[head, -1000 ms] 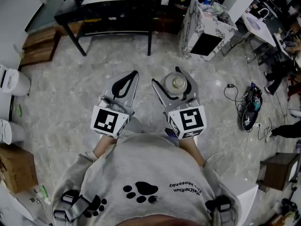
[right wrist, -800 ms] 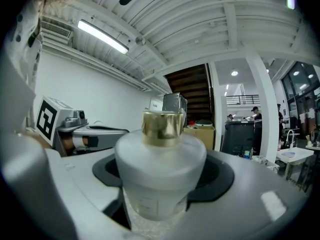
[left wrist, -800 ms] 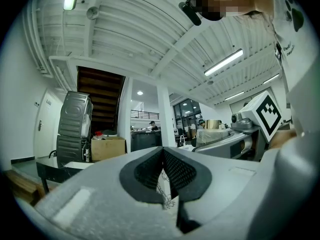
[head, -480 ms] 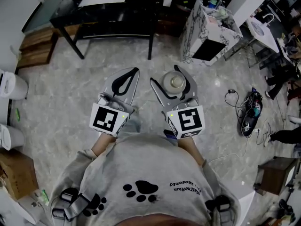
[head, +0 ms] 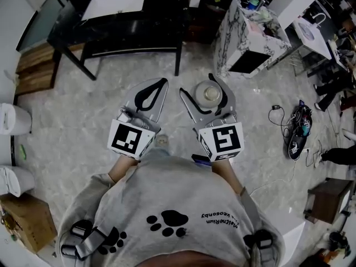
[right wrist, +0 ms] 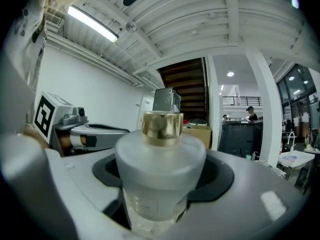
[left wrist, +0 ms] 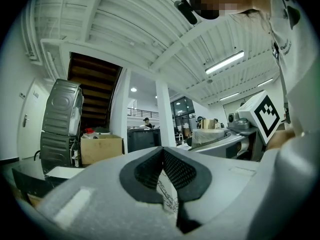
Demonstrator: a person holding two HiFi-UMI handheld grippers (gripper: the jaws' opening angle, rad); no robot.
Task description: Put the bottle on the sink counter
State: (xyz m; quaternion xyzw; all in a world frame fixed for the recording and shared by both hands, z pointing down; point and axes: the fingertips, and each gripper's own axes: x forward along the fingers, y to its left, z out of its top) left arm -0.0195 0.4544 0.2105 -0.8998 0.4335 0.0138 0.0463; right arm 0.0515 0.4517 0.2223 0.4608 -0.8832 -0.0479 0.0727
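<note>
Floor and furniture have slid slightly across the head view while both grippers keep their place, so the person appears to be walking or turning with the load. Grey marbled floor (head: 78, 104) fills most of the view, with a black table (head: 128, 21) at the top and a marble-patterned cabinet (head: 253, 35) at upper right, both well apart from the grippers. The right gripper (head: 207, 93) pinches a frosted bottle (right wrist: 160, 169) with a gold cap (right wrist: 161, 125), held upright in the air. The left gripper (head: 158, 85) has its jaws pressed together on nothing. Judging by this, the bottle is in transit, with no sink counter near it.
</note>
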